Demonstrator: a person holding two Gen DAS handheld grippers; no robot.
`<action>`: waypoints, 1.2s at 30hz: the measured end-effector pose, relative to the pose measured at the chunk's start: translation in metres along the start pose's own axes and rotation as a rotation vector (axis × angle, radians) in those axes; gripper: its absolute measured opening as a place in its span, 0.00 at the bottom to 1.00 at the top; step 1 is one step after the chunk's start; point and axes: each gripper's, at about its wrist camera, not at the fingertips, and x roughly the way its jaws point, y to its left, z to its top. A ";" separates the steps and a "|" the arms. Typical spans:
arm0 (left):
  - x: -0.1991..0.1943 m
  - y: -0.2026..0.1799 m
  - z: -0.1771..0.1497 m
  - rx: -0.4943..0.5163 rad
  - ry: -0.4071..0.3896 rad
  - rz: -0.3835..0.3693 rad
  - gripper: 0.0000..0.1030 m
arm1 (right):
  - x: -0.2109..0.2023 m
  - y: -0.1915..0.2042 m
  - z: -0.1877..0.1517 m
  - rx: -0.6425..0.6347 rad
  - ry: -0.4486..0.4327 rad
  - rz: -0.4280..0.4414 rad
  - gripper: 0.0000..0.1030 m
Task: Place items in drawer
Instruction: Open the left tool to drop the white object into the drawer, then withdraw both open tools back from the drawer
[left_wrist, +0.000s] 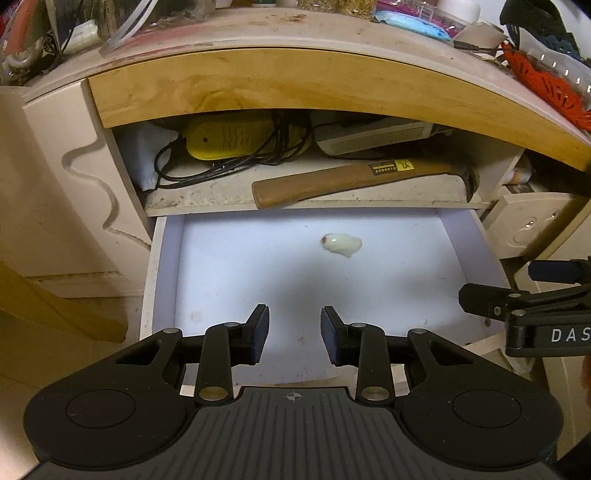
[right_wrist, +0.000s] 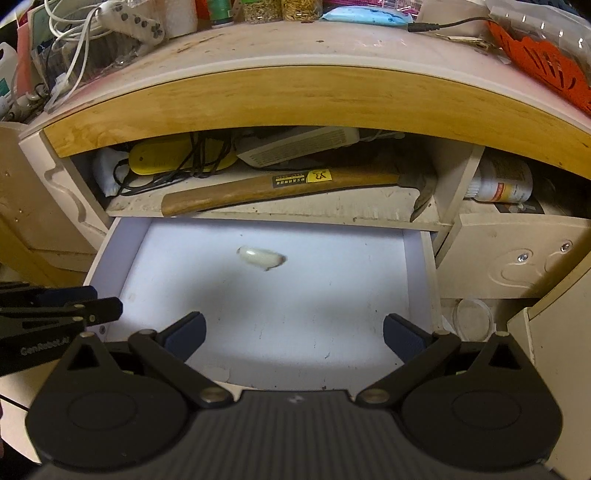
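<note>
Drawer (left_wrist: 480, 266) pulled out | pale item (left_wrist: 341, 244) lying inside toward rear | left gripper (left_wrist: 294, 334) parted, empty | right gripper (right_wrist: 293, 338) spread wide, empty | further items unconfirmed

Both hand-held grippers empty — left (left_wrist: 294, 334) half-parted, right (right_wrist: 293, 338) wide.

"DAS" on right gripper (left_wrist: 546, 325).

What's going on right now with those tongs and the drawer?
Left tongs and right tongs open, empty. Small white item lies in open drawer. Nothing blocking.
</note>
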 end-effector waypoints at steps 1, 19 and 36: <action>0.002 0.000 0.000 0.001 0.001 0.000 0.30 | 0.002 0.000 0.001 -0.001 0.001 -0.001 1.00; 0.055 0.003 0.009 -0.016 0.055 0.006 0.30 | 0.042 -0.005 0.010 0.007 0.029 -0.023 1.00; 0.111 0.005 0.013 -0.005 0.115 0.017 0.30 | 0.090 -0.015 0.014 0.028 0.072 -0.051 1.00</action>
